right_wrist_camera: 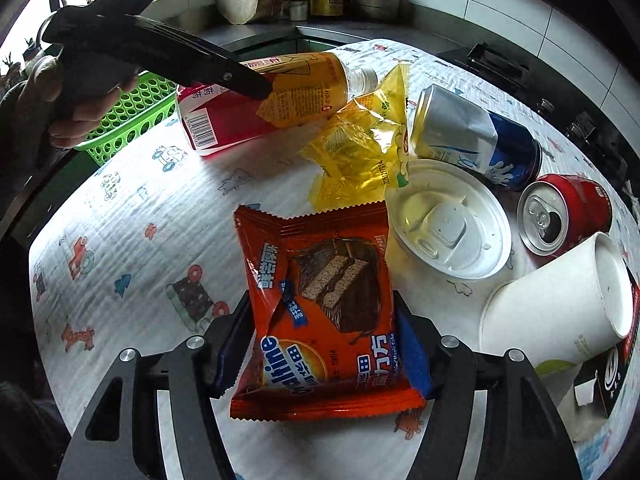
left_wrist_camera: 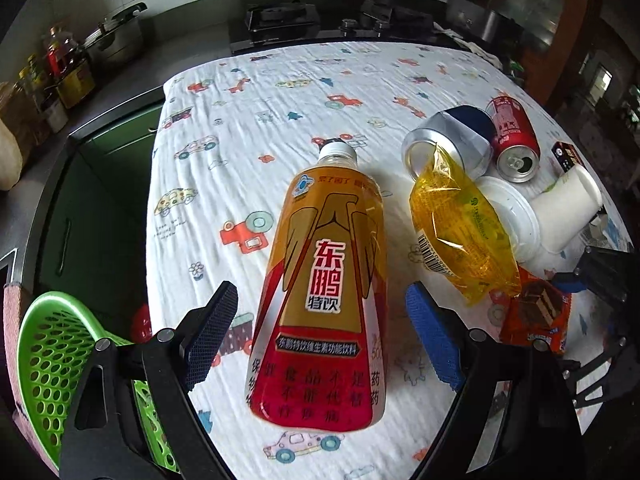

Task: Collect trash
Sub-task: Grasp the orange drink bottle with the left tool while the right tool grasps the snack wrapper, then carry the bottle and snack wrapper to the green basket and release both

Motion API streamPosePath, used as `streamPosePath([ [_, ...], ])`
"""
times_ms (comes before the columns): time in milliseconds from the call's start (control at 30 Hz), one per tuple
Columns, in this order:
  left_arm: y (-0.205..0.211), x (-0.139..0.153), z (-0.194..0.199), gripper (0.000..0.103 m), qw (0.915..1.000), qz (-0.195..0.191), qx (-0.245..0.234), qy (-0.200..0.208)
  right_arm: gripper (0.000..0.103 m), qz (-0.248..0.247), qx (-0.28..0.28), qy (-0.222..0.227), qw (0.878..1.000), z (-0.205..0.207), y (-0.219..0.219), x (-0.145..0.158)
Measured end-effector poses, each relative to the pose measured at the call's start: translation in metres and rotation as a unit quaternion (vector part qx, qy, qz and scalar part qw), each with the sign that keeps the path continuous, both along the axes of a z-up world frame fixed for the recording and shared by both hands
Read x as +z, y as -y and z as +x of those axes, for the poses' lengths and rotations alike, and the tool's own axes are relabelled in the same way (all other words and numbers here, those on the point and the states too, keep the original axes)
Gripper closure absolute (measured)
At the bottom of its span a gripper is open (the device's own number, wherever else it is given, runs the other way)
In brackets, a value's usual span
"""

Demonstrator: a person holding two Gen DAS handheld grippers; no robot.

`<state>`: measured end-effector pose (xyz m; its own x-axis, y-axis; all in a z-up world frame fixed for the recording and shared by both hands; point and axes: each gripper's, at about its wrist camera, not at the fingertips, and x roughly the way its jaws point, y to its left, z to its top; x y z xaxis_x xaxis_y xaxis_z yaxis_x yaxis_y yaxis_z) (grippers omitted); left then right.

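An orange-and-red drink bottle [left_wrist_camera: 320, 296] lies on the patterned tablecloth; my left gripper [left_wrist_camera: 320, 320] is open, its fingers on either side of the bottle with gaps. The bottle also shows in the right wrist view [right_wrist_camera: 280, 96]. An orange cake wrapper [right_wrist_camera: 324, 316] lies between the fingers of my right gripper [right_wrist_camera: 320, 344], which is shut on it. A green basket [left_wrist_camera: 60, 368] sits off the table's left edge; it also shows in the right wrist view [right_wrist_camera: 132, 116].
A yellow wrapper [right_wrist_camera: 360, 152], a blue-and-silver can [right_wrist_camera: 476, 136], a red can [right_wrist_camera: 564, 212], a white lid [right_wrist_camera: 452, 220], a paper cup [right_wrist_camera: 560, 308] and a dark box [right_wrist_camera: 608, 376] lie on the right. A stove [left_wrist_camera: 280, 24] and pots stand behind.
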<state>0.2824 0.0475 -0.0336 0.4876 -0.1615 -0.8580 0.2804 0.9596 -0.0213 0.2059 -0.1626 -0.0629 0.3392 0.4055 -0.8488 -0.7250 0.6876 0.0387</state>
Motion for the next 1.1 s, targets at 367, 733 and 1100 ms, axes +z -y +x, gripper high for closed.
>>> streamPosePath([
  [367, 0.012, -0.015, 0.012, 0.038, 0.9998, 0.020, -0.002, -0.003, 0.042, 0.018, -0.014, -0.011, 1.000, -0.008, 0.005, 0.005],
  [733, -0.024, 0.008, -0.027, 0.038, 0.9988, -0.020, 0.029, 0.032, 0.044, 0.037, -0.006, -0.010, 0.999, -0.028, -0.007, 0.022],
  [1100, -0.132, 0.040, -0.078, 0.038, 0.9883, -0.035, 0.132, 0.069, 0.044, 0.056, 0.044, 0.004, 0.997, -0.042, -0.066, 0.048],
])
